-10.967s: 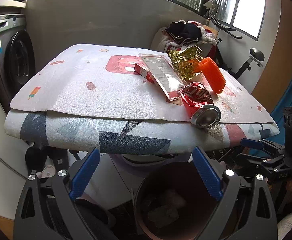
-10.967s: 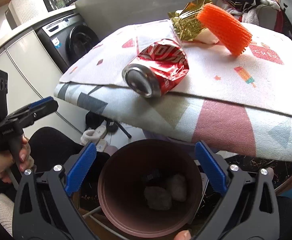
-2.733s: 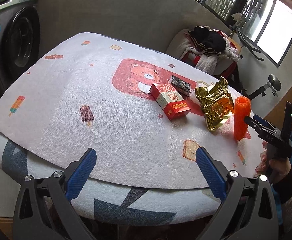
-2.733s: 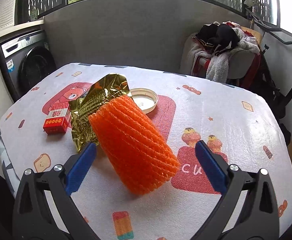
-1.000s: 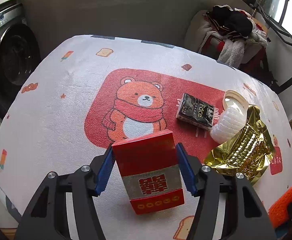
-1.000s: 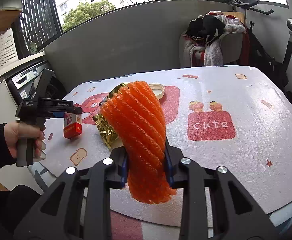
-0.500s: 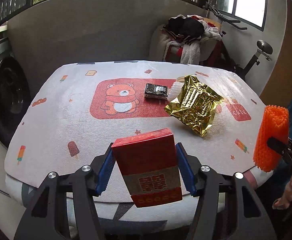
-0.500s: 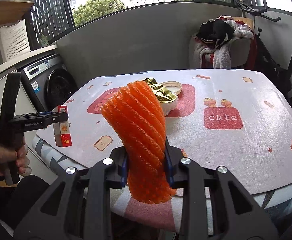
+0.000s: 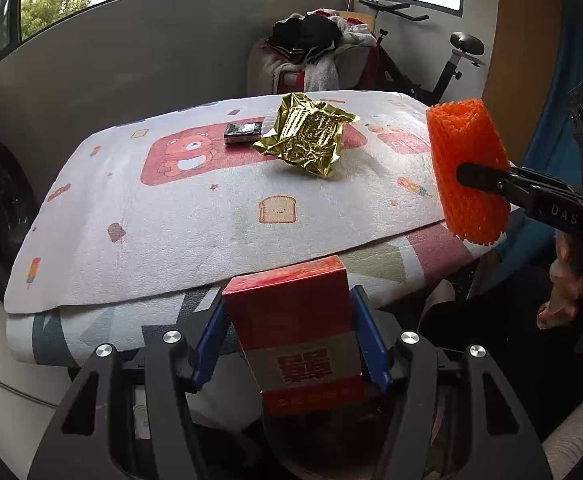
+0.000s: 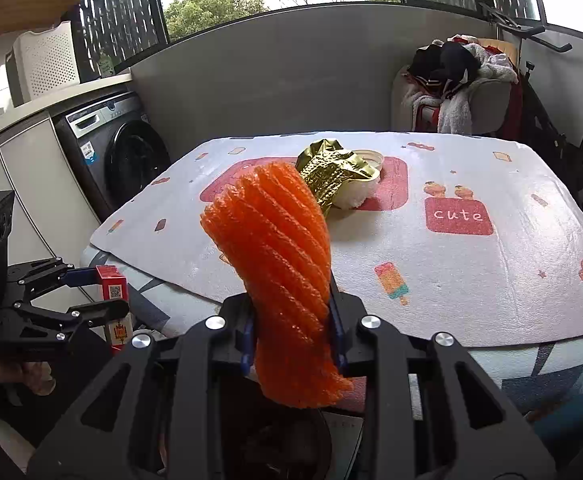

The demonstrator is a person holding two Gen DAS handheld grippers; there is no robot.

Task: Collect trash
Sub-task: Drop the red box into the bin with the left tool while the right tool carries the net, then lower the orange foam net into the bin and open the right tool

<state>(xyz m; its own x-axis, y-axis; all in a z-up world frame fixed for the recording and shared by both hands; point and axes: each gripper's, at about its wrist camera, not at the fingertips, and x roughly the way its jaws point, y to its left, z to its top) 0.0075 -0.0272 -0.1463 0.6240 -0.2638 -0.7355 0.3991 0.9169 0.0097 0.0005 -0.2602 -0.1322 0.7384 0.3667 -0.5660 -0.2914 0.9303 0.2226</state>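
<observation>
A: Two grippers are loaded, and I begin with your left wrist view. Your left gripper (image 9: 291, 338) is clamped on the red box (image 9: 296, 330); the blue pads press its two sides, so the fingers stand partly apart, as wide as the box. The box stands upright in front of the table edge (image 9: 211, 292), off the table.

B: And what do you see behind it?

A: On the printed table cover (image 9: 195, 208) lies a crumpled gold foil wrapper (image 9: 307, 138), and just beside it, to the left, a small dark packet (image 9: 243, 133). At the right side your right gripper (image 9: 487, 180) holds the orange foam net (image 9: 467, 172) upright beyond the table corner.

B: Now the right wrist view?

A: Here your right gripper (image 10: 291, 344) is nearly closed, and the orange foam net (image 10: 283, 280) is squeezed between the pads. The net leans a little to the left. Below it you see a dark round bin (image 10: 283, 448), but what is in it I cannot tell. The gold foil wrapper (image 10: 331, 176) lies on the table, touching a white lid (image 10: 365, 158) behind it. At the left your left gripper (image 10: 99, 294) holds the red box (image 10: 113, 304) beside the table edge.
</observation>
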